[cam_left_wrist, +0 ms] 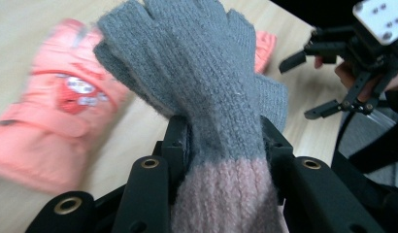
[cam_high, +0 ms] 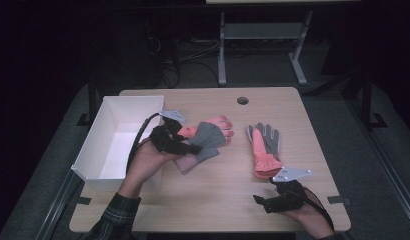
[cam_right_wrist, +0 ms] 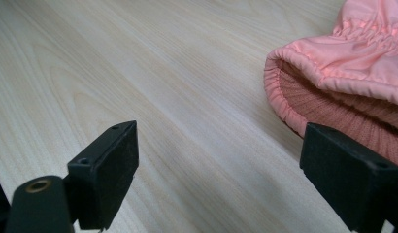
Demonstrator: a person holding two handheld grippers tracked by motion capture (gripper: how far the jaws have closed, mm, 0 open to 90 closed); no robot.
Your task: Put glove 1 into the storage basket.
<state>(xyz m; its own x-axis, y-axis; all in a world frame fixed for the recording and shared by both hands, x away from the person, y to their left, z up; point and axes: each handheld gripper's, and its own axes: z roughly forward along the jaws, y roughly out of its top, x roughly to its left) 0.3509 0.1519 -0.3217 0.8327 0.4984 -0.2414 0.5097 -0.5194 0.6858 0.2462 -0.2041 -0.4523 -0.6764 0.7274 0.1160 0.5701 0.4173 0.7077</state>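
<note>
My left gripper point(cam_high: 193, 146) is shut on a grey knitted glove point(cam_high: 210, 140) with a pale pink cuff and holds it above the table, just right of the white box. In the left gripper view the jaws point(cam_left_wrist: 226, 131) clamp this glove point(cam_left_wrist: 197, 73) near the cuff, its fingers pointing away. Under it lies a salmon-pink glove point(cam_high: 219, 123), blurred in the left gripper view point(cam_left_wrist: 56, 121). A second salmon glove with a grey palm point(cam_high: 265, 148) lies to the right. My right gripper point(cam_high: 261, 203) rests open near the front edge, its jaws point(cam_right_wrist: 221, 145) around nothing, the glove's cuff point(cam_right_wrist: 342, 82) just beyond.
An open white box point(cam_high: 133, 106) stands at the table's left side, beside my left hand. The wooden table point(cam_high: 218, 200) has a round cable hole point(cam_high: 242, 100) at the back. A desk frame and cables stand on the dark floor beyond.
</note>
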